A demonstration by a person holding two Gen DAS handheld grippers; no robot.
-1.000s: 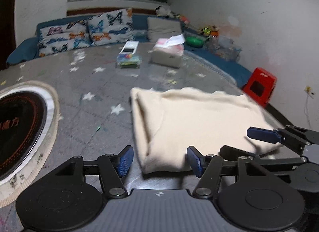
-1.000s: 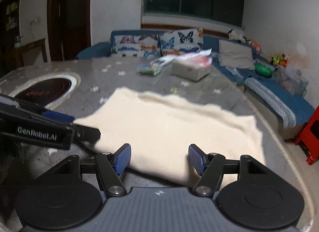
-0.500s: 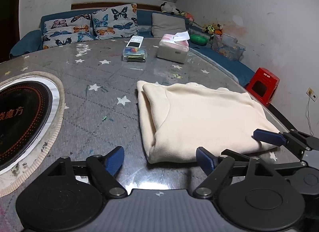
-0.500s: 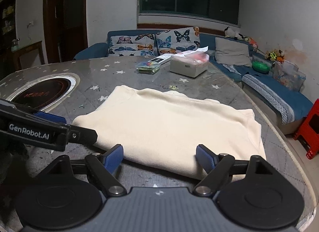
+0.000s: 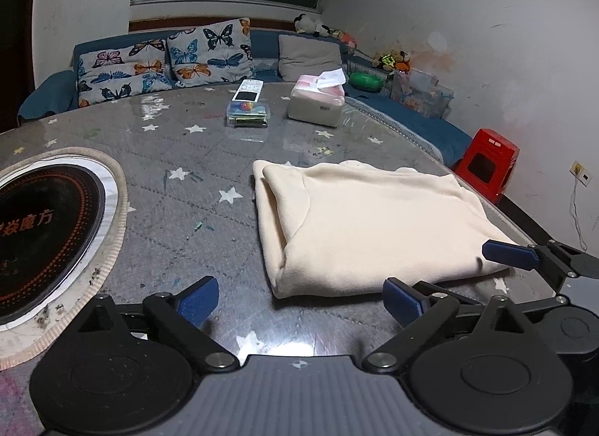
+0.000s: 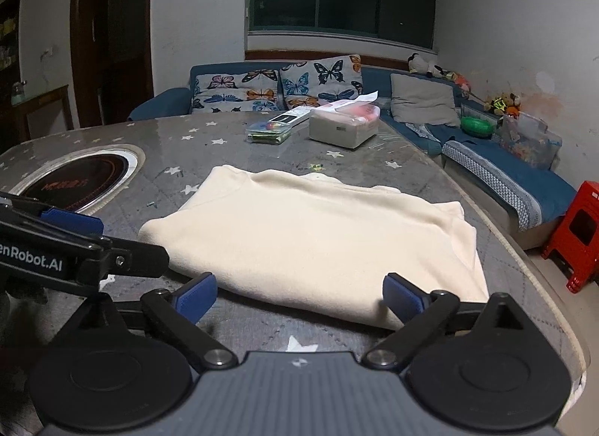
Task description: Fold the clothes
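Now our left gripper (image 5: 299, 299) and right gripper (image 6: 299, 295) gape empty. Just ahead lies the cream garment (image 6: 318, 233), long axis crosswise, right gripper nearer.

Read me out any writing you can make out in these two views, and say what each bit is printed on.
"enRobot.AI": white letters on the black body of the left gripper, cut off at the frame edge.
"魔方": orange characters on the black round cooktop set in the table; the characters before them are cut off.
Tissue box label, remote control and red stool: too small to read.
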